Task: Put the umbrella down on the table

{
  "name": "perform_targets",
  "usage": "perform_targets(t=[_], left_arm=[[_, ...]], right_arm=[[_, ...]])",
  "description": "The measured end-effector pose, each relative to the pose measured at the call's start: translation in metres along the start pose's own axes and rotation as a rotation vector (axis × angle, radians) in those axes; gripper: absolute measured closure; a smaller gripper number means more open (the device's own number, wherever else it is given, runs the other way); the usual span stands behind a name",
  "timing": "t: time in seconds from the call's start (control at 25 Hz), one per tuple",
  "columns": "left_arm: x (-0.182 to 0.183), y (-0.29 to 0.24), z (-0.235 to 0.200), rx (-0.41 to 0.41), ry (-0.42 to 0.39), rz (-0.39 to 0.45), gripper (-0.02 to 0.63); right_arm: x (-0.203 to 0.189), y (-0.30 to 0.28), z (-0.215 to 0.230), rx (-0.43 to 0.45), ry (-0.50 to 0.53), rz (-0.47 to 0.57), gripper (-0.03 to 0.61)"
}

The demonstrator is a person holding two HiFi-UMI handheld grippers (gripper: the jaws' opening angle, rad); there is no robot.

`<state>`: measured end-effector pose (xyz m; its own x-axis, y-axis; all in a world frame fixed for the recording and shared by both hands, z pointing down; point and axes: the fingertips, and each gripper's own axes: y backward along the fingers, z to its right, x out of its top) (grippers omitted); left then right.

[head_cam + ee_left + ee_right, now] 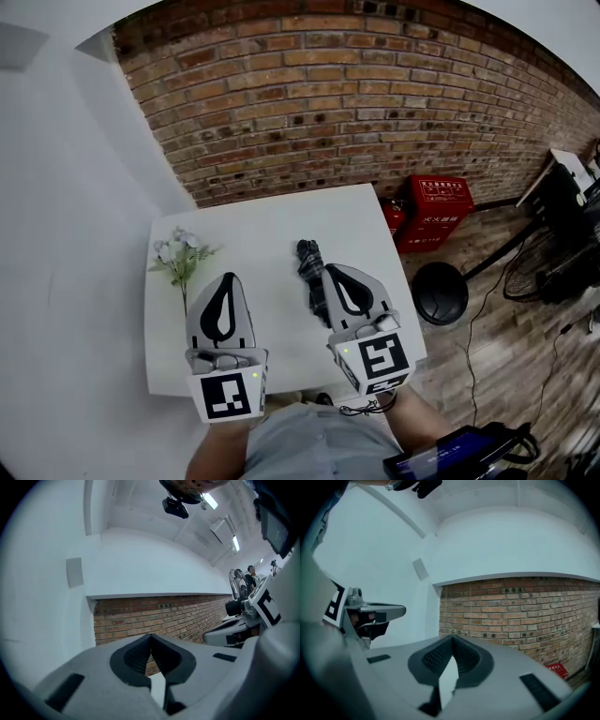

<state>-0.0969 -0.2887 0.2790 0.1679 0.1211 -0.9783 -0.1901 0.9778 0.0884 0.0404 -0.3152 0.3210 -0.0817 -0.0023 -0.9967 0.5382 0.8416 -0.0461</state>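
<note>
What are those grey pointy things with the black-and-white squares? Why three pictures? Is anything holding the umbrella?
They are pinching tools, like tongs, one in each of a person's hands: the left gripper and the right gripper. One picture comes from a camera on the person's head, looking down. The other two come from cameras riding on each gripper. On the white table lie a folded dark umbrella and some white flowers. Both grippers are shut and empty, so nothing holds the umbrella.
</note>
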Motion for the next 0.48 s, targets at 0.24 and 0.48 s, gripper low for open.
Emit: perform_targets(t=[0.24,0.48], left_arm=[[-0.0001,-0.0037,0.0048,-0.011,0.000,-0.002,0.607],[-0.0033,-0.0037,0.0024,-0.004,-0.010,-0.014,0.607]], right_arm=[[0.0001,-0.0004,0.0024,-0.001,-0.002,-0.001,0.574],[-0.0007,-0.0014,0.0020,-0.001,-0.006,-0.006,0.574]])
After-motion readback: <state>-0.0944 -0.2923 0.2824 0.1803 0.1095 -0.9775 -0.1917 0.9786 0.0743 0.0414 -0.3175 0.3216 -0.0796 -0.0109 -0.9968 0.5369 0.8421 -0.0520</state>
